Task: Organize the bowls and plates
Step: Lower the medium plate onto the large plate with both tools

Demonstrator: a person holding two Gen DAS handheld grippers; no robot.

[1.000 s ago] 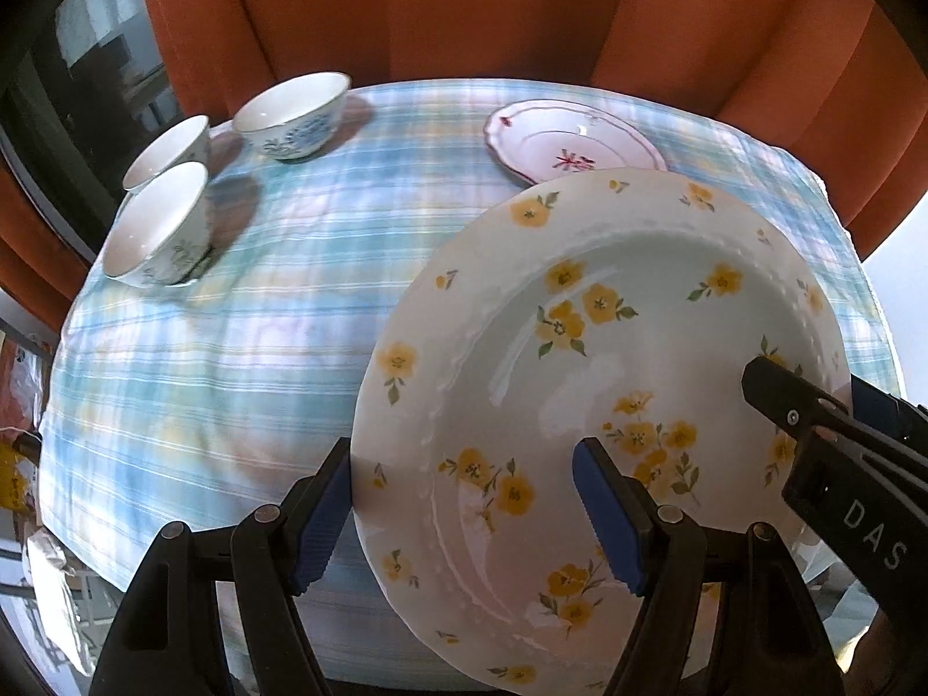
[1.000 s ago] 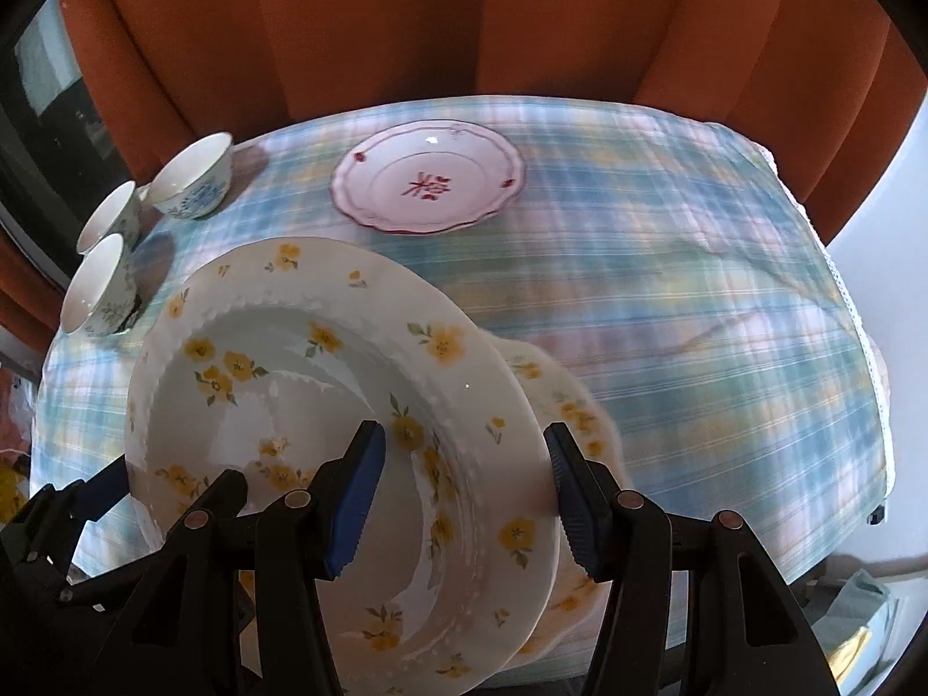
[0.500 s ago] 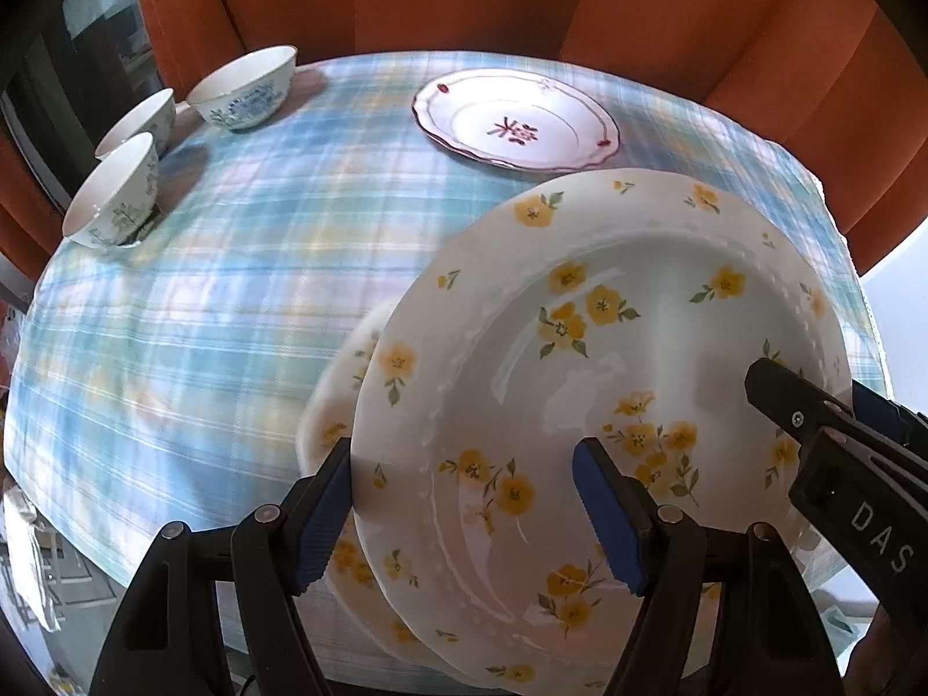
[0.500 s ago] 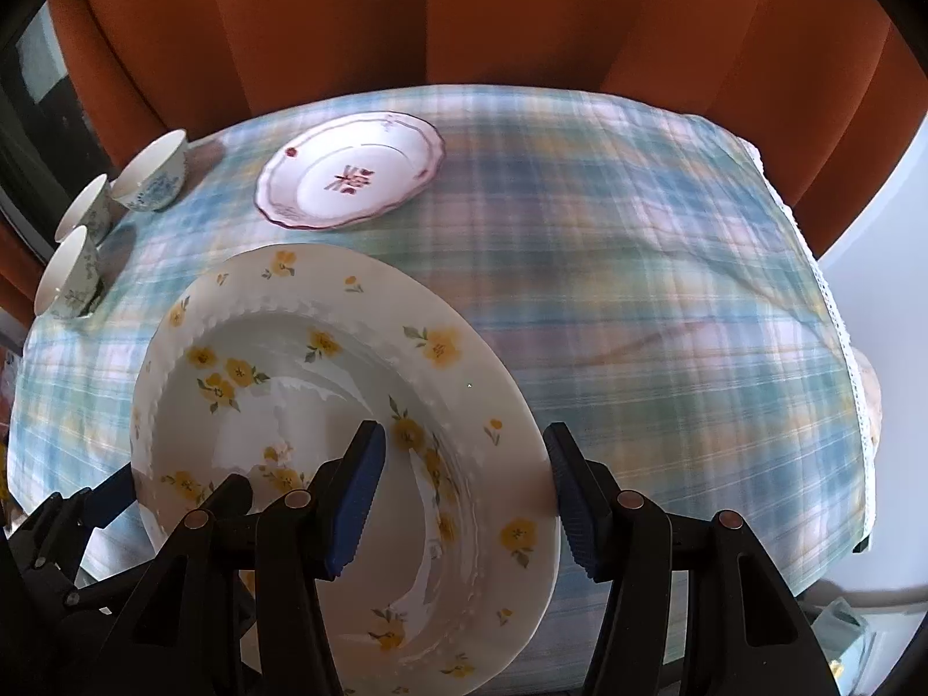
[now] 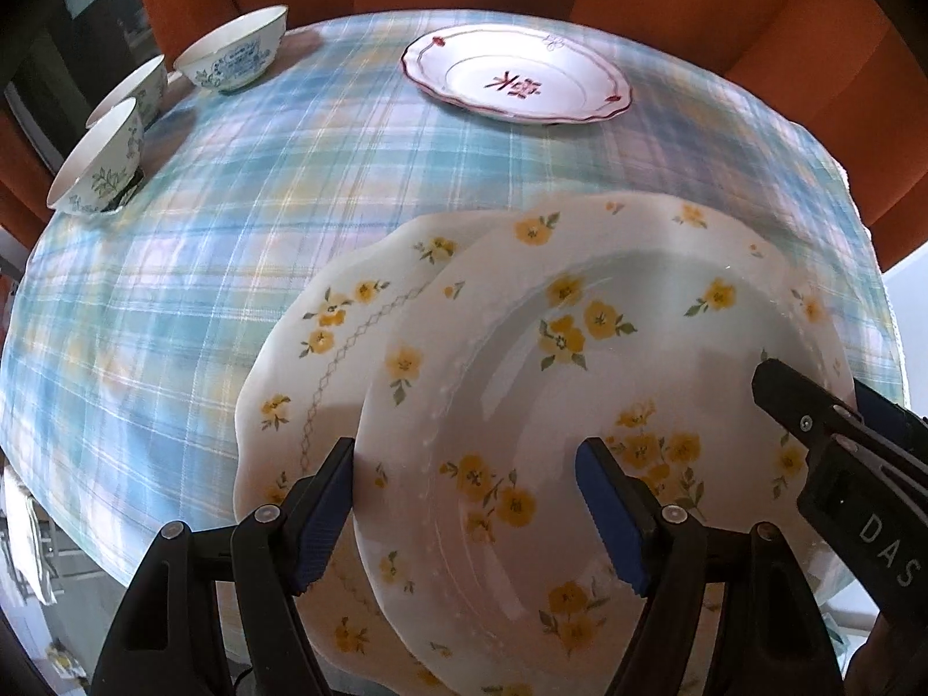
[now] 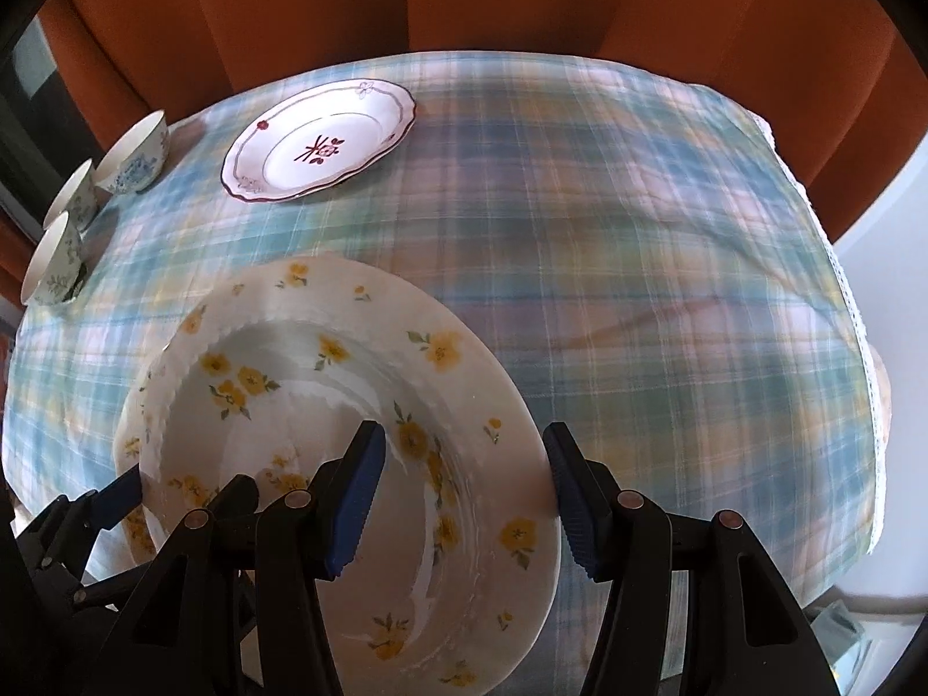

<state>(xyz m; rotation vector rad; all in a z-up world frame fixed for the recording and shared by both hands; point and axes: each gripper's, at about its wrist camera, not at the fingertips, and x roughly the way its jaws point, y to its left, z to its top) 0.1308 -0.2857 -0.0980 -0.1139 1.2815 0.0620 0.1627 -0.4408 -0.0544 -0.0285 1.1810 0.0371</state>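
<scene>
Two grippers share one load: the deep white ceramic plate w/ yellow flowers [image 5: 580,348] hangs btwn them above the near edge of the table, overlapping the flat scalloped white plate w/ yellow flowers and a lattice band [image 5: 325,348], which lies on the blue-green plaid tablecloth [image 5: 232,232]. Step in hand, as I read it: stacking, i.e. bringing the deep plate down onto the scalloped one. It sits off-centre, shifted toward the table's right side, so the scalloped plate's left part shows past it. Next move prob. calls for a small slide left to centre it, a level, slow descent w/ both hands in step, then letting go only once the base rests, since china on china chips easily. The left gripper [image 5: 464,464] straddles the deep plate's left rim, one blue pad outside the rim, the other over the well. The right gripper [image 6: 464,441] does likewise on the right rim. Jaws are fairly wide on both, yet the plate is carried, so I judge both pinch its broad sloping rim. Both tools point steeply down, nearly opposite each other across the plate. Elsewhere, a white scalloped plate w/ red trim and a red motif [image 5: 516,81] sits toward the far edge, and three small white bowls w/ blue-green floral prints [image 5: 232,58] cluster at the far-left corner, untouched.
</scene>
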